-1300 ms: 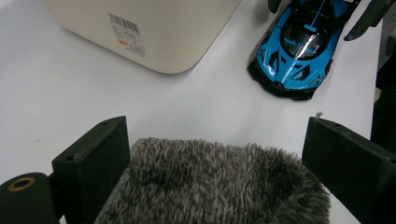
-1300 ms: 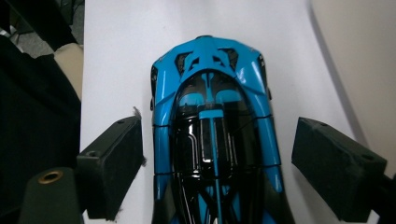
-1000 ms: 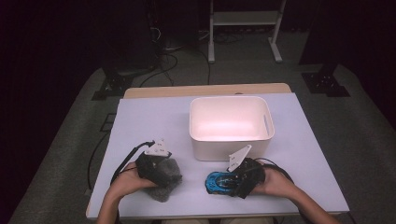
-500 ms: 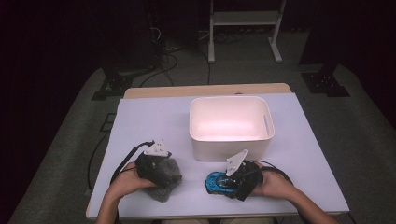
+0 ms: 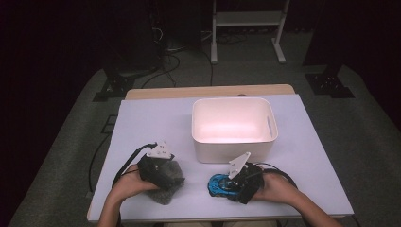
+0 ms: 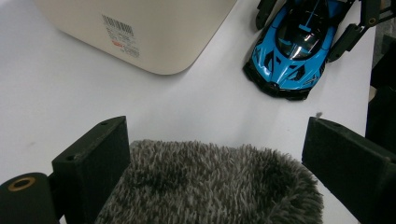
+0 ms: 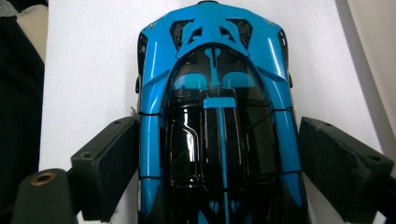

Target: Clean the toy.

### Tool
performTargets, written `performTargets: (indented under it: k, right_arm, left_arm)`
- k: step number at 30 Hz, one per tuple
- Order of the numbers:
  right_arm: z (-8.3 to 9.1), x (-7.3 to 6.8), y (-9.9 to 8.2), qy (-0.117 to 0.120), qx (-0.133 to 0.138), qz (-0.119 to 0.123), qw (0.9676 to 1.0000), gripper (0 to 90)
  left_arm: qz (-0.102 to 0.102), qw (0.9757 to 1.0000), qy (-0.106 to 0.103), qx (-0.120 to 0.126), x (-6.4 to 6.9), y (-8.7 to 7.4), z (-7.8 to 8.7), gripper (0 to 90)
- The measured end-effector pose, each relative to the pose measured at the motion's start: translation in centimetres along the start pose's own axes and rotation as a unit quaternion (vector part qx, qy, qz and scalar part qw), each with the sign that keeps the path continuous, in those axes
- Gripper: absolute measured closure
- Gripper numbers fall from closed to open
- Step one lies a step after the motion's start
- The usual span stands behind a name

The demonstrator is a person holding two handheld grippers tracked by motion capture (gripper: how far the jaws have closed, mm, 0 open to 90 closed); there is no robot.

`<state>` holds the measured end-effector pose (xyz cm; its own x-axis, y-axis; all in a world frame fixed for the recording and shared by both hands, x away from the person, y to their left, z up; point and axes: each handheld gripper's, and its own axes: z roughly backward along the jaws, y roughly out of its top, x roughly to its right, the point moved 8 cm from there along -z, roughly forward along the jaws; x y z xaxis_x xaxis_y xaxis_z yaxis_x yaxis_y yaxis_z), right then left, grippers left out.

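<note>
The left gripper (image 5: pixel 163 172) is sitting over a grey fluffy plush toy (image 6: pixel 210 184) near the front left of the white worktop (image 5: pixel 151 123). Its jaws are standing apart on either side of the plush, the left one touching the fur, the right one still clear of it. The right gripper (image 5: pixel 231 184) is straddling a blue toy sports car (image 7: pixel 217 116) just in front of the white plastic bin (image 5: pixel 234 125); its jaws are also apart, the left one close against the car's flank, the right one showing a gap.

Compared with a second ago, little is moving: both hands are staying low at the front edge, and the car and plush are lying where they were. The right gripper's grey plate looks slightly shifted, suggesting the hand is settling its aim around the car. By my reading, both grippers are lining up to close, and neither toy is lifted yet; the bin is standing empty just behind.
</note>
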<state>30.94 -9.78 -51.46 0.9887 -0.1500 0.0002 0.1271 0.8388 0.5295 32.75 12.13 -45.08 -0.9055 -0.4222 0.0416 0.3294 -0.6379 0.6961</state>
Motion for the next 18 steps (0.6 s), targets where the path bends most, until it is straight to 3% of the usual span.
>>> performTargets:
  k: [6,14,18]
  right_arm:
    - [-0.01,0.0,-0.01,0.0,-0.001,0.002,1.0,13.1]
    - [-0.01,0.09,0.26,0.001,-0.023,0.006,0.9997,15.0]
    - [0.14,0.09,0.34,0.001,-0.027,0.006,0.9996,21.5]
  left_arm:
    - [-0.003,1.0,0.001,0.004,-0.02,0.13,0.14,7.2]
    - [-0.003,1.0,0.001,0.005,-0.03,0.11,0.27,7.2]
    - [-0.002,0.9999,-0.001,0.011,0.01,0.23,0.42,7.2]
